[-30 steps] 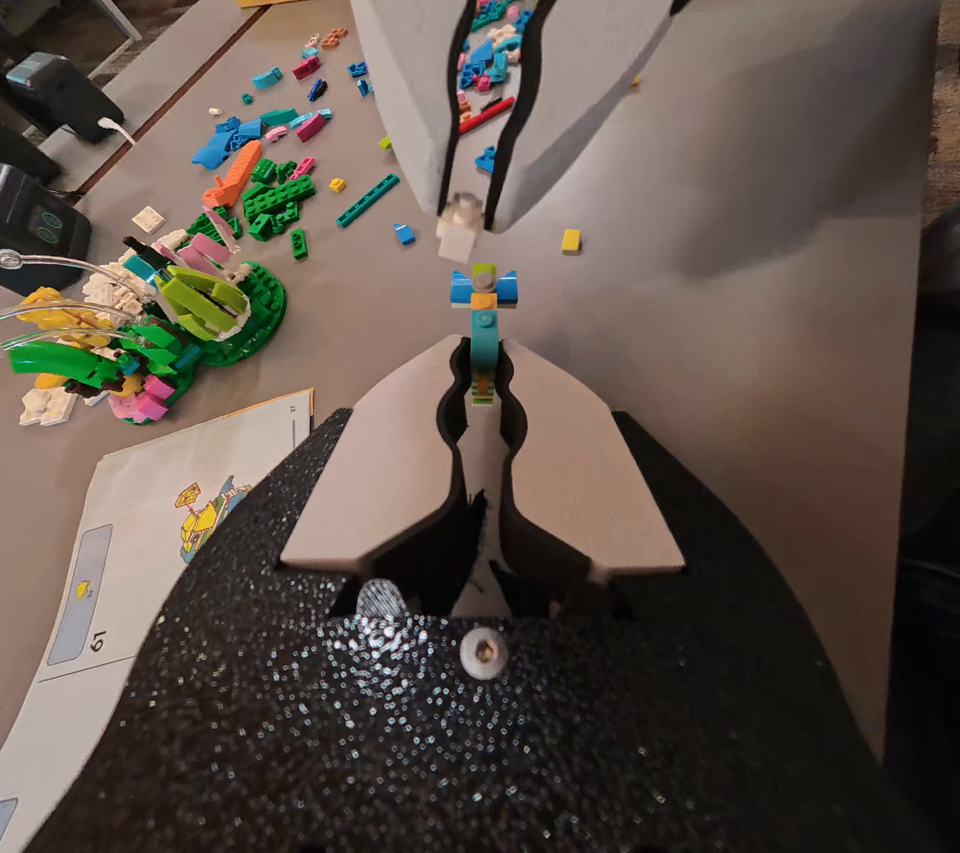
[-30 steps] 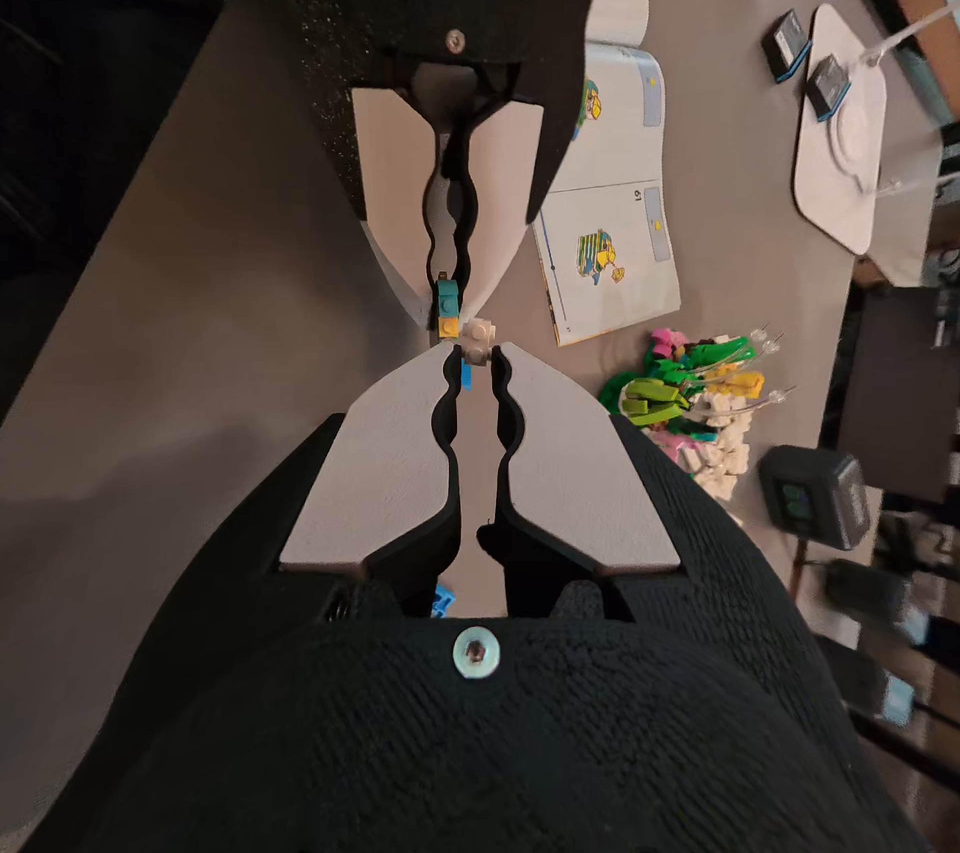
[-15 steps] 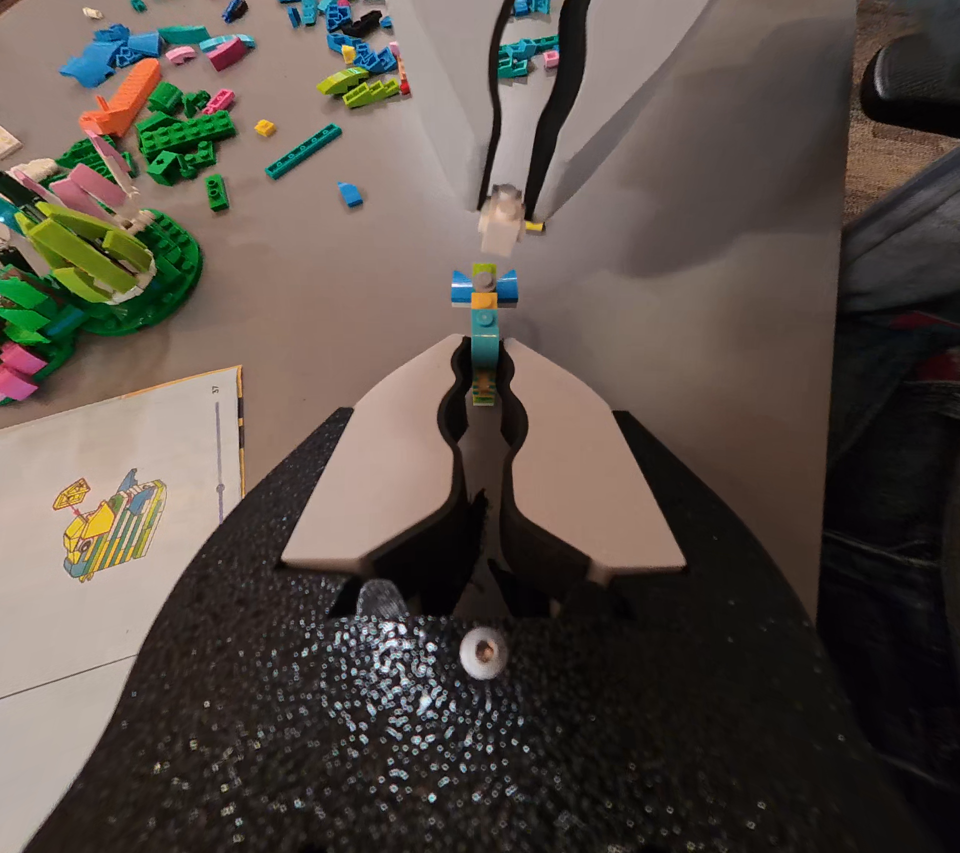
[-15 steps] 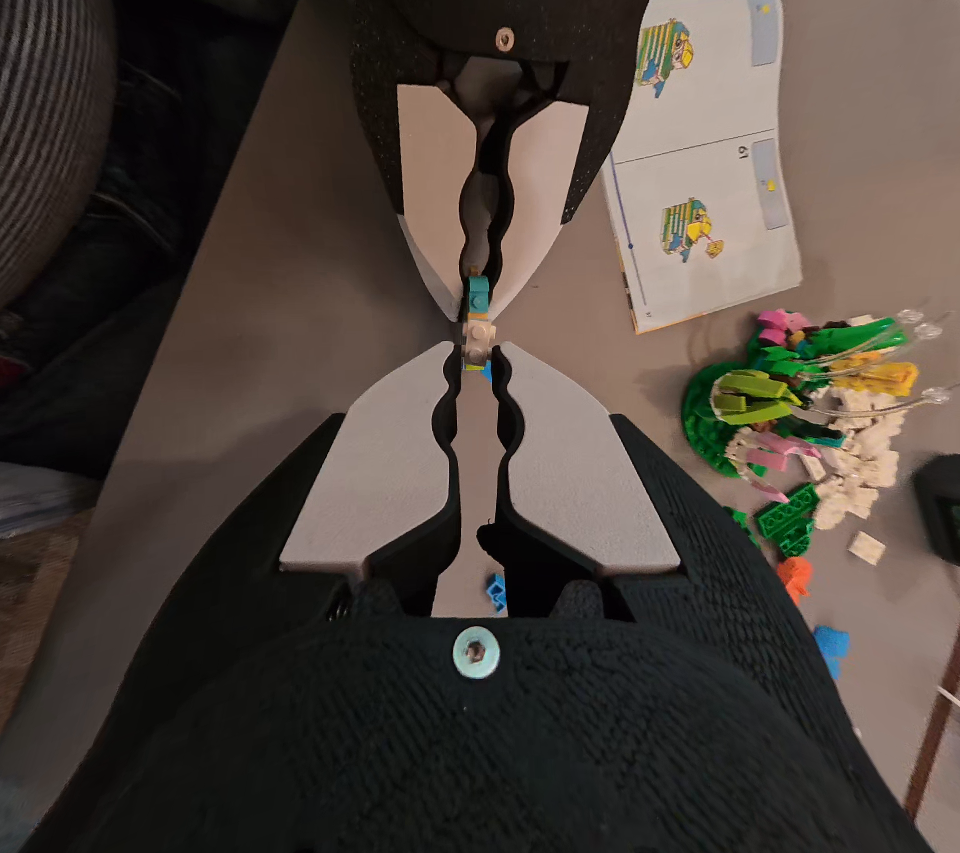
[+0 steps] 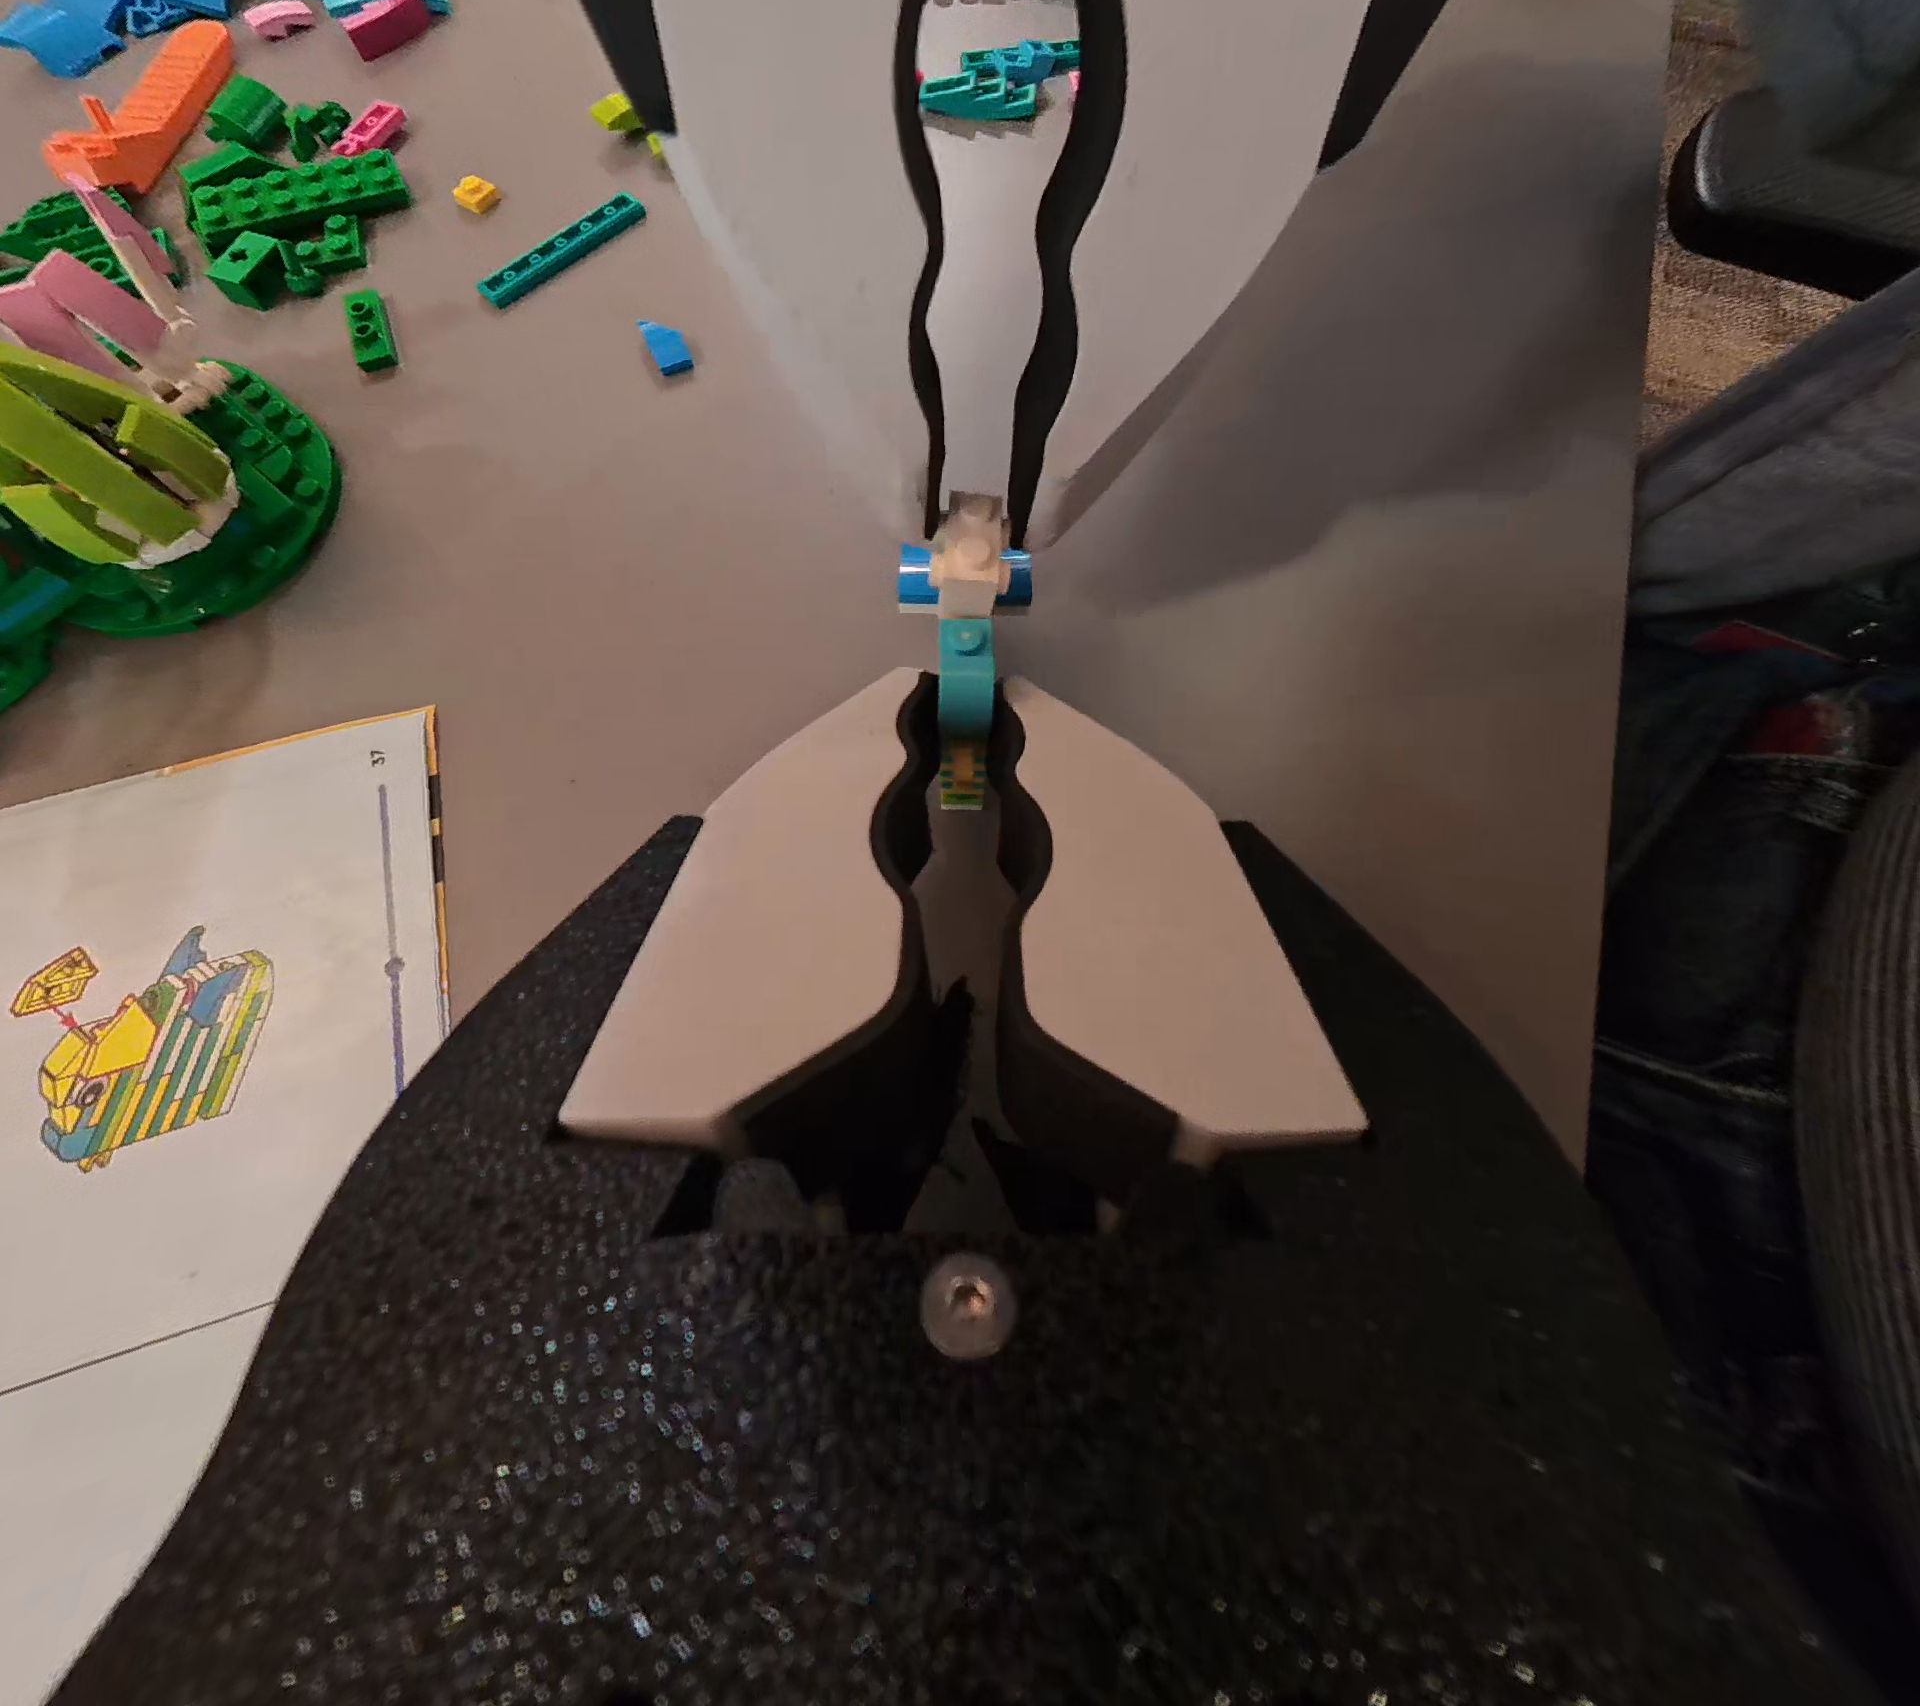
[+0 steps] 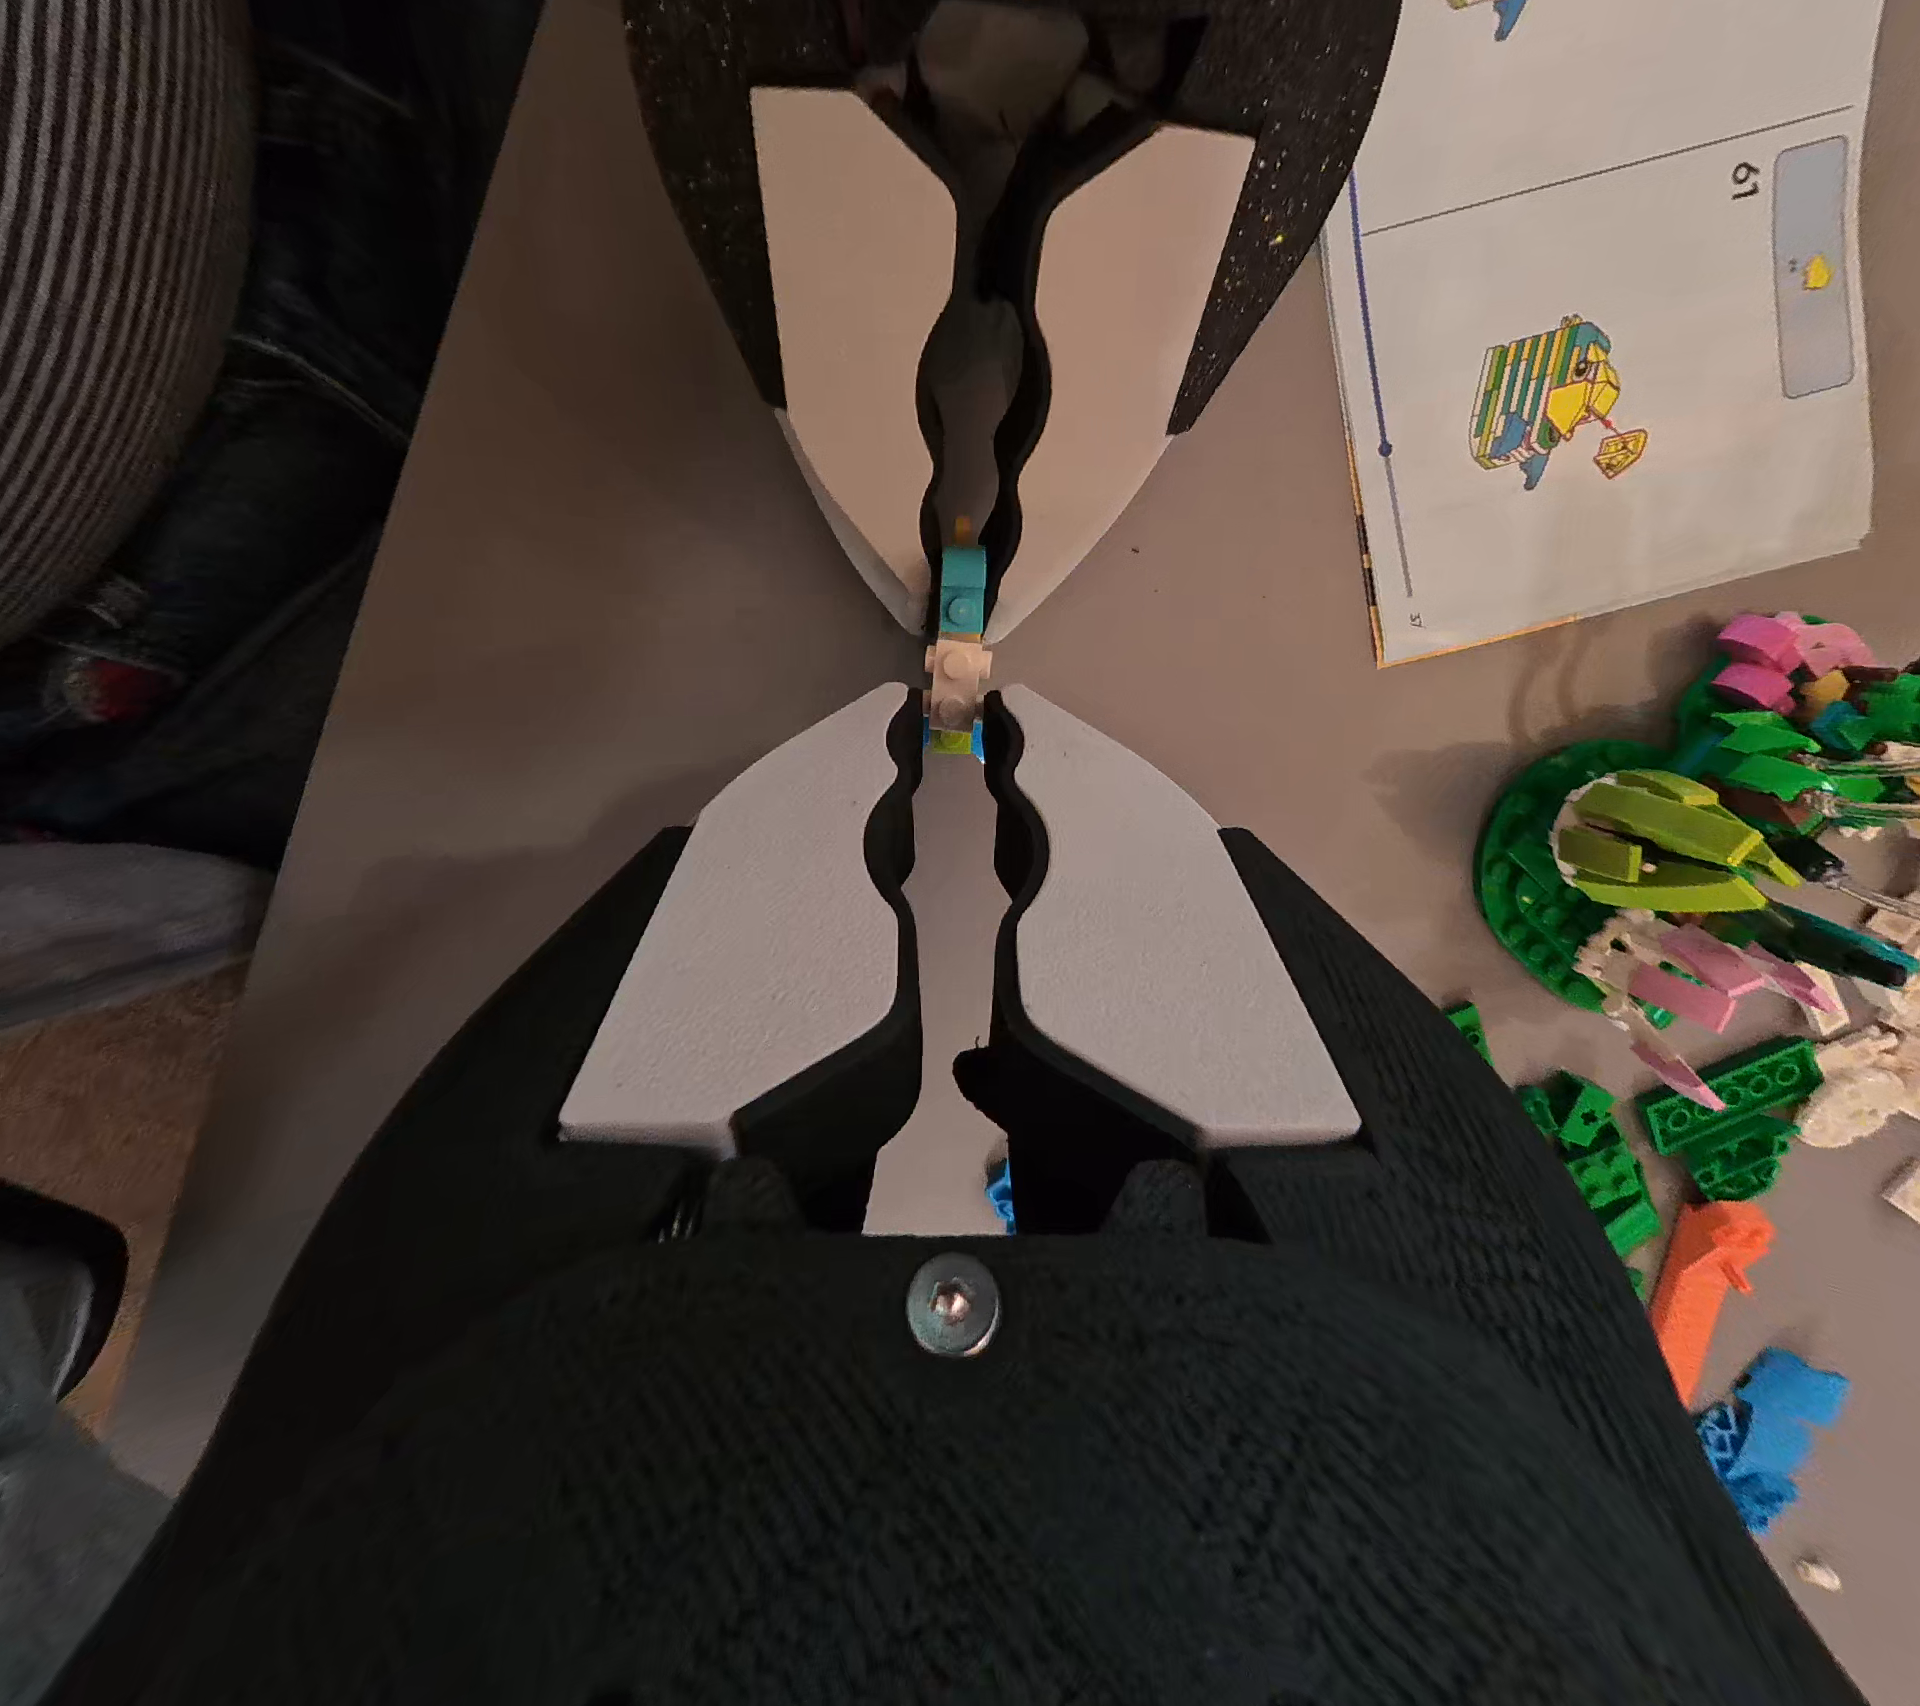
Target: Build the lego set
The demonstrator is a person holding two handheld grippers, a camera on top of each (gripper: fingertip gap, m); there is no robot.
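My left gripper (image 5: 964, 688) is shut on a small teal lego assembly (image 5: 966, 669) with blue side pieces (image 5: 914, 584). My right gripper (image 6: 954, 700) is shut on a small white brick (image 6: 958, 680) and faces the left one tip to tip. The white brick (image 5: 968, 560) sits against the front end of the teal assembly (image 6: 962, 588), between the blue pieces. In the left wrist view the right gripper (image 5: 971, 503) comes in from above. In the right wrist view the left gripper (image 6: 961, 617) comes in from above.
A green round lego build with lime leaves (image 5: 135, 503) (image 6: 1662, 867) stands on the grey table (image 5: 1299, 409). Loose bricks (image 5: 301, 202) lie beyond it. An open instruction booklet (image 5: 187, 1033) (image 6: 1621, 254) lies beside the left gripper. A person's legs are past the table edge. Only a small space, under 4 cm, lies between the two pairs of fingers.
The two grippers have closed the gap between them. The white brick, a little apart from the teal assembly before, now touches its front end.
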